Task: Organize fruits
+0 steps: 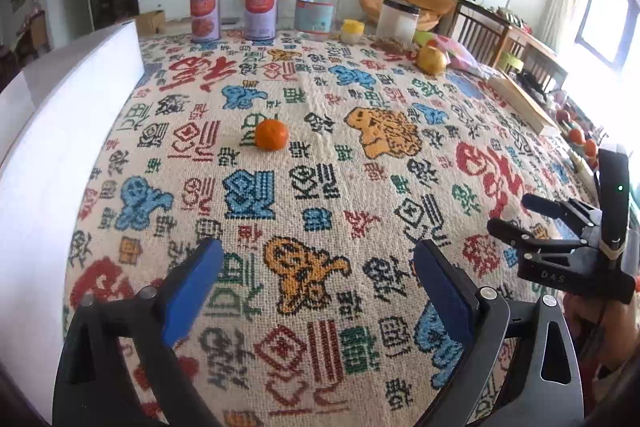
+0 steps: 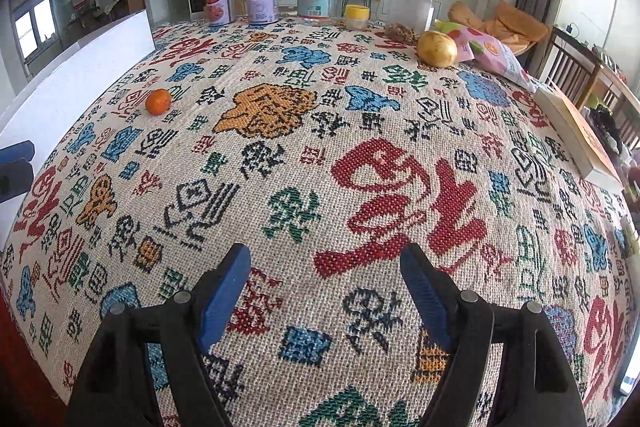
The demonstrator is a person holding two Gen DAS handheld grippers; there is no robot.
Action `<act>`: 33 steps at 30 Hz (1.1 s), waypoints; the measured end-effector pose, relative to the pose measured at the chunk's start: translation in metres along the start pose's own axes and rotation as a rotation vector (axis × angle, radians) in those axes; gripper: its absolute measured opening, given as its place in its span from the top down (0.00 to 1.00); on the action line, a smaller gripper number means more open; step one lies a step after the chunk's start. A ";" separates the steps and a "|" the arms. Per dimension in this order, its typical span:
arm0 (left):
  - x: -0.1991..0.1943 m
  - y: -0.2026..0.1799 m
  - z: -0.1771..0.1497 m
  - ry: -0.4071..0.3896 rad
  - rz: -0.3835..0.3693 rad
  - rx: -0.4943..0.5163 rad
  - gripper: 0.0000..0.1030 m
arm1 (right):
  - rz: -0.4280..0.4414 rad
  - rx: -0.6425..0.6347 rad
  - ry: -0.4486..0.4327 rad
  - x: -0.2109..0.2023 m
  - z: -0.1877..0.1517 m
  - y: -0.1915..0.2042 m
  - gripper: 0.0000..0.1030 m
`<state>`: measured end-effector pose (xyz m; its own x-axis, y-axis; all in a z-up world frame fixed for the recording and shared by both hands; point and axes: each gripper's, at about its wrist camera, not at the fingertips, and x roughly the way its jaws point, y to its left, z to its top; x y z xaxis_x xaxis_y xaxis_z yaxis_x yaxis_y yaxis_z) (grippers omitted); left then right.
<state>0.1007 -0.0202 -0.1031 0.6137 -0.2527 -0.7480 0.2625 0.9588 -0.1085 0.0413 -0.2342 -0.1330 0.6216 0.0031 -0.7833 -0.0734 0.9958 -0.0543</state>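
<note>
A small orange tangerine (image 1: 272, 134) lies on the patterned tablecloth (image 1: 320, 211), ahead of my open, empty left gripper (image 1: 318, 259); it also shows far left in the right wrist view (image 2: 158, 101). A yellowish apple (image 1: 431, 60) sits at the far right of the table; it also shows in the right wrist view (image 2: 437, 49), beside a pink snack bag (image 2: 490, 55). My right gripper (image 2: 325, 263) is open and empty above the cloth; it also shows at the right edge of the left wrist view (image 1: 516, 215).
A white board (image 1: 60, 155) stands along the table's left edge. Two purple cans (image 1: 232, 11), a clear jar (image 1: 317, 9), a small yellow-lidded jar (image 1: 352, 31) and a white jar (image 1: 398, 19) line the far edge. A book (image 2: 576, 131) lies at right.
</note>
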 end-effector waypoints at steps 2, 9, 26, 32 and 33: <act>0.016 0.004 -0.006 0.023 0.020 0.017 0.06 | -0.015 0.020 0.000 0.006 -0.004 -0.009 0.25; 0.035 0.022 -0.015 0.047 0.042 -0.019 0.06 | -0.031 0.055 0.015 0.016 -0.002 -0.012 0.17; 0.044 0.009 -0.016 0.078 0.086 0.034 0.00 | -0.027 0.094 0.047 0.022 -0.002 -0.016 0.00; 0.044 0.009 -0.016 0.078 0.086 0.034 0.00 | -0.026 0.094 0.047 0.023 -0.001 -0.016 0.00; 0.044 0.009 -0.016 0.078 0.086 0.034 0.00 | -0.026 0.094 0.047 0.023 -0.001 -0.016 0.00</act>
<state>0.1180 -0.0207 -0.1472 0.5752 -0.1575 -0.8027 0.2374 0.9712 -0.0204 0.0556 -0.2502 -0.1507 0.5848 -0.0251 -0.8108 0.0170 0.9997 -0.0186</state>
